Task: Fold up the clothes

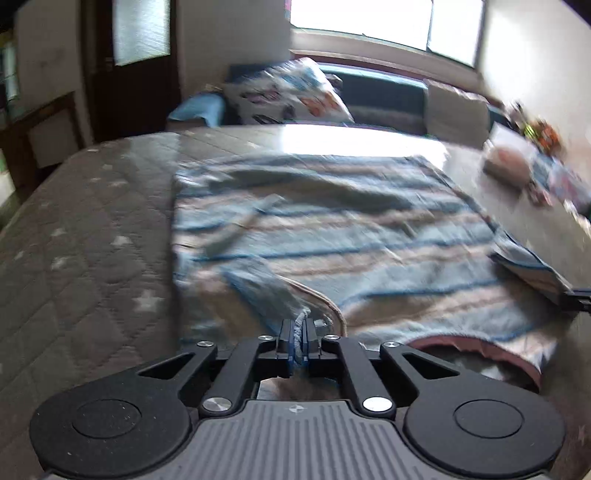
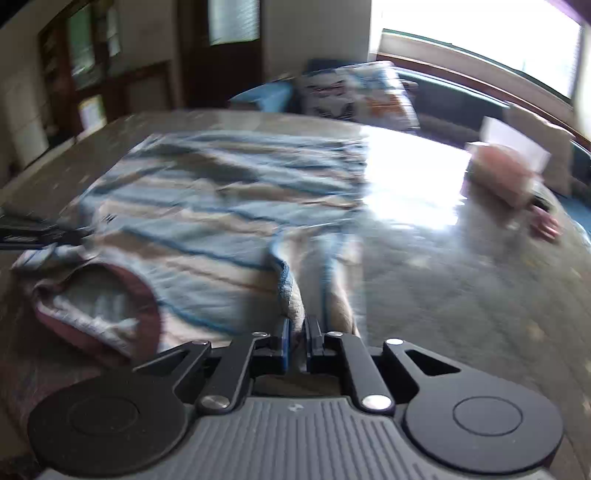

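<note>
One striped garment (image 1: 332,236), pale blue, pink and white, lies spread flat on a quilted bed (image 1: 92,229) with a star pattern. Two claws grip it. The left claw (image 1: 298,343) pinches a bunched blue edge of the garment at 6 o'clock in its own view. The right claw (image 2: 296,341) is closed on a fold of the same garment, also at 6 o'clock. One patterned pillow (image 1: 291,92) sits at 12 o'clock, beneath one bright window (image 1: 369,18).
</note>
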Demonstrator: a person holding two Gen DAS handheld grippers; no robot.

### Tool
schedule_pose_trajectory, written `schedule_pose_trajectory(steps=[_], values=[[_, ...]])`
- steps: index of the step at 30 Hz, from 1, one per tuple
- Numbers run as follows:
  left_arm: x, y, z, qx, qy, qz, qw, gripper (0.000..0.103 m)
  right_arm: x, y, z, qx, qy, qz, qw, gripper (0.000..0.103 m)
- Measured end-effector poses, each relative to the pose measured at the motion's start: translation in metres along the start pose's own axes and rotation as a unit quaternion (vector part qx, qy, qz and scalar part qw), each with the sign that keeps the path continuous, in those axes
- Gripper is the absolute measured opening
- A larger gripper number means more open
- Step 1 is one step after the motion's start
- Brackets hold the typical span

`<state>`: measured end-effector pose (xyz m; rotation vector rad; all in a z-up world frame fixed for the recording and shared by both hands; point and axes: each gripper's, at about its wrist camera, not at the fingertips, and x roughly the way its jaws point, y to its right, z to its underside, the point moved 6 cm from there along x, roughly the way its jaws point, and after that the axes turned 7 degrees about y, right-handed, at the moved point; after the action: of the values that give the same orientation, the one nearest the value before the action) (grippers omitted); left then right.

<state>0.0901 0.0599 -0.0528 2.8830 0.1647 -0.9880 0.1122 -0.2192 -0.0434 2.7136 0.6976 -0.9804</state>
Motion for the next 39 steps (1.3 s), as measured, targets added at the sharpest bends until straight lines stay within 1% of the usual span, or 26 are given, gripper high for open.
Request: schedule_pose_trajectory(steps=[3, 4, 7, 9, 12, 14, 17, 19, 21, 24, 26, 28, 29, 30, 33, 36, 39], values=[[-0.02, -0.03, -0.004, -0.034, 0.022, -0.03, 0.9987, 0.003, -0.009, 0.036, 0.001, 0.045, 0.014, 0.04, 0.998, 0.007], [-0.027, -0.041, -0.005, -0.047, 0.03, -0.04, 0.9976, 0.003, -0.012, 0.047, 0.003, 0.062, 0.017, 0.048, 0.997, 0.007], [-0.042, -0.077, 0.001, -0.085, 0.034, -0.08, 0.9926, 0.003, -0.017, 0.072, 0.01, 0.109, 0.023, 0.064, 0.992, 0.007], [-0.052, -0.101, 0.005, -0.11, 0.037, -0.107, 0.9875, 0.003, -0.018, 0.081, 0.015, 0.125, 0.022, 0.071, 0.989, 0.007], [-0.059, -0.131, 0.017, -0.14, 0.028, -0.136, 0.9803, 0.003, -0.018, 0.09, 0.023, 0.14, 0.018, 0.079, 0.987, 0.007], [-0.06, -0.148, 0.028, -0.163, 0.019, -0.146, 0.9755, 0.003, -0.018, 0.093, 0.028, 0.145, 0.014, 0.084, 0.986, 0.007], [-0.058, -0.159, 0.04, -0.167, -0.002, -0.149, 0.9746, 0.003, -0.019, 0.095, 0.036, 0.153, 0.005, 0.092, 0.984, 0.006], [-0.061, -0.16, 0.04, -0.155, -0.002, -0.155, 0.9757, 0.004, -0.021, 0.095, 0.044, 0.153, -0.001, 0.094, 0.984, 0.007], [-0.064, -0.16, 0.04, -0.142, -0.001, -0.161, 0.9767, 0.008, -0.021, 0.094, 0.046, 0.146, -0.003, 0.096, 0.985, 0.007], [-0.07, -0.161, 0.04, -0.122, 0.0, -0.171, 0.9777, 0.008, -0.024, 0.092, 0.043, 0.139, -0.003, 0.098, 0.985, 0.011], [-0.073, -0.161, 0.04, -0.109, 0.001, -0.177, 0.9782, 0.014, -0.029, 0.09, 0.04, 0.127, 0.001, 0.105, 0.986, 0.015], [-0.082, -0.154, 0.038, -0.089, 0.012, -0.163, 0.9824, 0.02, -0.036, 0.084, 0.036, 0.111, 0.007, 0.106, 0.988, 0.017], [-0.086, -0.15, 0.038, -0.079, 0.018, -0.156, 0.9844, 0.026, -0.039, 0.08, 0.033, 0.103, 0.01, 0.103, 0.989, 0.017], [-0.088, -0.14, 0.037, -0.067, 0.02, -0.14, 0.9877, 0.031, -0.042, 0.076, 0.031, 0.095, 0.013, 0.1, 0.99, 0.017], [-0.095, -0.107, 0.037, -0.028, 0.025, -0.089, 0.9953, 0.033, -0.048, 0.055, 0.021, 0.068, 0.022, 0.076, 0.995, 0.018], [-0.103, -0.073, 0.038, 0.011, 0.029, -0.037, 0.9988, 0.039, -0.048, 0.023, 0.014, 0.04, 0.024, 0.03, 0.998, 0.026], [-0.101, -0.035, 0.044, 0.039, 0.021, 0.025, 0.9987, 0.043, -0.045, -0.012, 0.01, 0.013, 0.02, -0.026, 0.999, 0.026]])
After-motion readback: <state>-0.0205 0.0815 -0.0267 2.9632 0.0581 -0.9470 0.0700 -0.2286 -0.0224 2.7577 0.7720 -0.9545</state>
